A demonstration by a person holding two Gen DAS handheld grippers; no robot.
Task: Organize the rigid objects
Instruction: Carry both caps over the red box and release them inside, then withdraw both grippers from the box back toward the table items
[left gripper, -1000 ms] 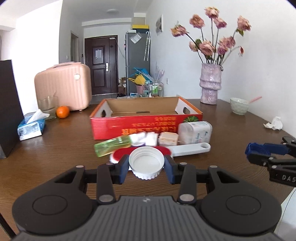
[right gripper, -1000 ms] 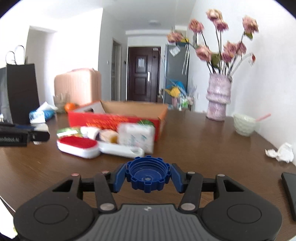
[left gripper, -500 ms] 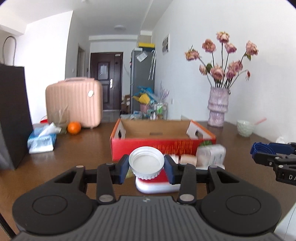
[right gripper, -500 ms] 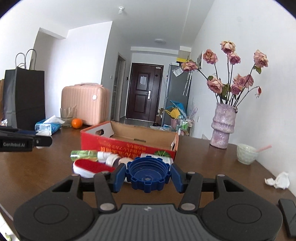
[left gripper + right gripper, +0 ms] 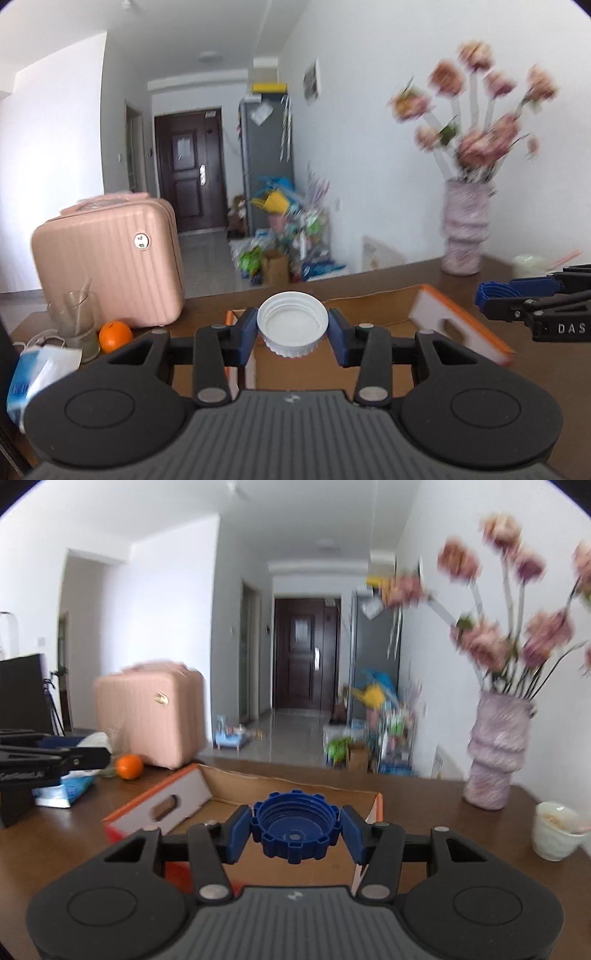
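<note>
Tongs, left gripper (image 5: 292, 329): blue pads pinching a white ribbed cap (image 5: 292, 324) by its rim from both sides, open side turned toward the camera. Grip across the widest part, likely so the cap cannot roll or slip while carried.

Right gripper (image 5: 295, 828): pads pressed onto a blue notched cap (image 5: 295, 826), also open side toward the camera, held the same way, sitting squarely between the pads, neither tilted.

Both caps off the table, hanging over the open cardboard box (image 5: 192, 797). White cap reads as above the box's left end, just inside its near wall; blue cap above the floor toward its right end. Box floor below looks bare brown card where visible; most of it hidden by the tongs.

Right gripper visible in the left view at the box's right end, level with the left one. Judgement: both carried in together for a drop into the box; release should be low so the caps do not bounce out.

Outward: orange (image 5: 115, 336) and tissue pack (image 5: 35, 373) near the table's left edge, vase (image 5: 496, 749) and white cup (image 5: 557, 829) toward the far right corner. Background blurred
</note>
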